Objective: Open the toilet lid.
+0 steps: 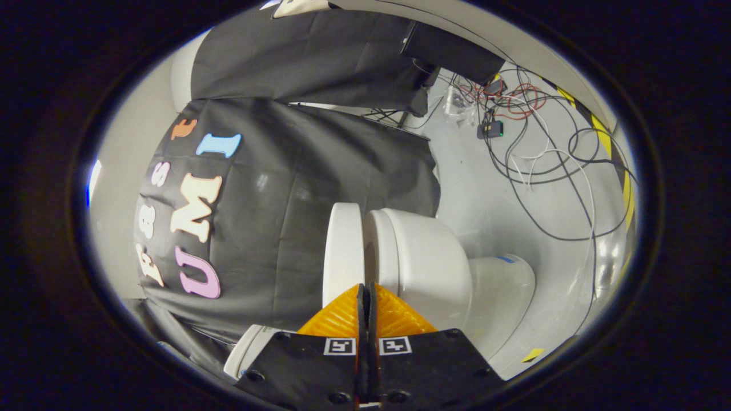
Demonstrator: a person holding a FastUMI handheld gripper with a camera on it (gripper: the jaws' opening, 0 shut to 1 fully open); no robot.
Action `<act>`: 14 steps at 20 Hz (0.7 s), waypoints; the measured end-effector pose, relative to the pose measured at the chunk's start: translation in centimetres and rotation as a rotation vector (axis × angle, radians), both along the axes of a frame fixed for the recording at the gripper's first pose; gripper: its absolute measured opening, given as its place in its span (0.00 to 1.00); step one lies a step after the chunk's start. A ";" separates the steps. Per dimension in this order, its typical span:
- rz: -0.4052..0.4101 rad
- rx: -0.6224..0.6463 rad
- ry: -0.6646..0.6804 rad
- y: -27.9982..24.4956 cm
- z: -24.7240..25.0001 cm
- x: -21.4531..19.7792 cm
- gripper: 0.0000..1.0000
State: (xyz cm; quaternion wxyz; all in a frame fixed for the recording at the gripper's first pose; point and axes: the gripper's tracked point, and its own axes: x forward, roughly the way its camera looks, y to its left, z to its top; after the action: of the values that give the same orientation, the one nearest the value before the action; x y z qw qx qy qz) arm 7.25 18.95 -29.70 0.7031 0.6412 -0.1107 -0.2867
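Pointing forward along its two fingers, the gripper (365,297) has them pressed together, tips meeting with nothing caught between them. The camera is rolled hard to one side here, so the whole room appears turned on its edge!

Just ahead of the fingertips sits the toilet (422,268), white and glossy. Its lid (342,251) stands away from the bowl (420,265), with a narrow dark gap between the two, and the closed tips line up with that gap. Whether they actually touch the lid's edge, I cannot tell. On the far side of the bowl, the pedestal (499,291) rounds off toward the pale floor (491,194), carrying a small blue mark. Tucked beside the gripper's body, on the lid side, there's another white rounded part (251,348), probably the cistern.

Behind the lid hangs the black cloth wall (297,217) of the booth, wrinkled and draped.

Further out across the floor, a tangle of cables (542,165) sprawls, black, white and red, running to a small dark box (490,129). Beyond that, a yellow and black striped tape (605,142) runs along the floor's edge.
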 end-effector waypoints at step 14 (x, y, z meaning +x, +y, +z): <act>0.172 -0.459 0.220 2.1 13.1 2.7 0.00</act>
State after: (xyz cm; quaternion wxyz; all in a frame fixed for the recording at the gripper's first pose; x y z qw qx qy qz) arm 9.96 21.09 -16.56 0.8598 0.4369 -0.0408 -0.2612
